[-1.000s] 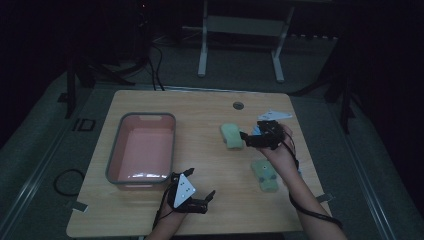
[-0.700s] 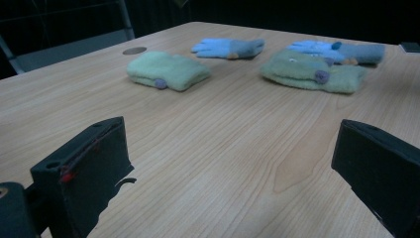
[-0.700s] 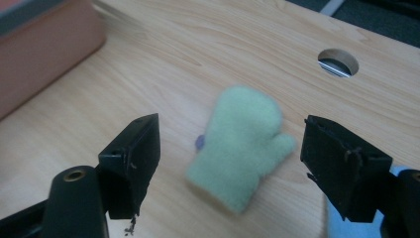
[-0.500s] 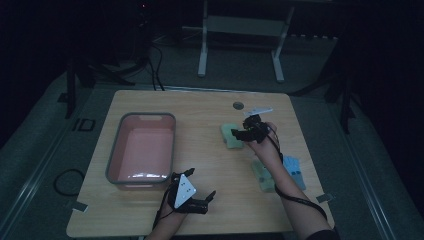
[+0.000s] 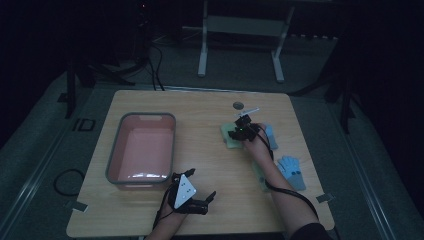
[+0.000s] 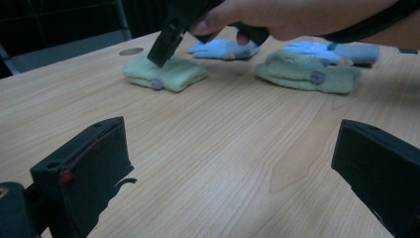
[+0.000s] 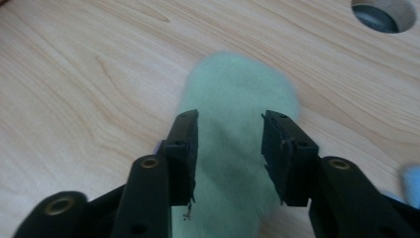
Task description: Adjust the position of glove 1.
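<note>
1. Toward the far right of the pale wooden worktop (image 5: 210,125) lies a folded pale green knitted mitten (image 5: 231,136), flat on the wood, just near of a round cable hole (image 5: 238,105) in the board.
2. Seen in the right gripper view, the mitten's (image 7: 237,148) long axis runs from the camera away toward the hole (image 7: 384,12), with its rounded end pointing far; the fabric looks soft and fuzzy, and a small purple spot sits at its left edge.
3. From the left gripper view the same mitten (image 6: 166,74) is a low, thick pad with a purple button-like dot on its near side.
4. The right hand-held gripper (image 5: 239,131) hangs directly over this mitten, tilted down; its jaws stand apart, one on each side of the green fabric, not closed on it (image 7: 230,148).
5. A second green mitten (image 6: 307,74) of the same kind lies to the right and nearer, partly under the person's forearm.
6. Two light blue knitted gloves (image 5: 291,172) rest near the right edge, one beside the hand (image 5: 270,134).
7. The left hand-held gripper (image 5: 202,200) sits low at the near edge, jaws wide apart, nothing between them.
8. A grey-rimmed pink plastic tub (image 5: 142,120) stands on the left half, well apart from the mittens.
</note>
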Motion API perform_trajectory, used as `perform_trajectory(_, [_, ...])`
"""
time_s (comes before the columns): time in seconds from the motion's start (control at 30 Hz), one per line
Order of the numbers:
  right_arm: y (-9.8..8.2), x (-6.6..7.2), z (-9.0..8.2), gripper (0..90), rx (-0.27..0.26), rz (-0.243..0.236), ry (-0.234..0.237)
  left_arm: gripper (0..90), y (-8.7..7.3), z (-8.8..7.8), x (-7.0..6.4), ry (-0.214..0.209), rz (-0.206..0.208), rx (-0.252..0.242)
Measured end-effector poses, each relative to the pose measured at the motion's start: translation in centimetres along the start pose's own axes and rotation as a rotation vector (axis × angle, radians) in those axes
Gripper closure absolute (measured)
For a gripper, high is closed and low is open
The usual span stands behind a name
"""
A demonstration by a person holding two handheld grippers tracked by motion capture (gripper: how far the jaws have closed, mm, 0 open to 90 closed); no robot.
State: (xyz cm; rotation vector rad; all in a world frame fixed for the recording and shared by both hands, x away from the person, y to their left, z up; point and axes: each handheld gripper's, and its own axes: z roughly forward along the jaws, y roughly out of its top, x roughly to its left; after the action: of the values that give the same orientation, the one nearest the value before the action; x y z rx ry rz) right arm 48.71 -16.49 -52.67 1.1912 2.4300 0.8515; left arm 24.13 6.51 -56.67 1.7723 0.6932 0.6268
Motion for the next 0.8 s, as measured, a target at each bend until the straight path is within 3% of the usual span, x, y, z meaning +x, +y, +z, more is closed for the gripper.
perform_trajectory(0.1, [-0.3, -0.2, 1.2, 61.6, 0.020, 0.012, 0.000, 1.6, 0.0, 0.0, 0.0, -0.004, 0.000, -0.002])
perform_trajectory(0.23, [-0.4, 0.2, 1.3, 65.0, 0.010, 0.013, -0.014, 1.6, 0.0, 0.0, 0.0, -0.001, 0.001, -0.001])
perform_trajectory(0.43, [-0.7, 0.3, 1.3, 81.2, -0.003, 0.043, -0.019, 1.6, 0.0, 0.0, -0.1, -0.001, 0.011, 0.003])
perform_trajectory(0.53, [-0.6, 0.5, 1.2, 84.7, -0.003, 0.049, -0.029, 1.6, 0.0, 0.0, -0.1, -0.001, 0.012, 0.005])
perform_trajectory(0.73, [-0.4, 1.1, -0.2, 86.3, -0.018, 0.082, -0.027, 1.6, 0.0, 0.0, 0.0, -0.001, -0.004, 0.002])
perform_trajectory(0.8, [-0.2, 1.5, -2.0, 86.3, -0.040, 0.101, -0.034, 1.6, 0.0, 0.0, 0.0, -0.003, -0.003, 0.002])
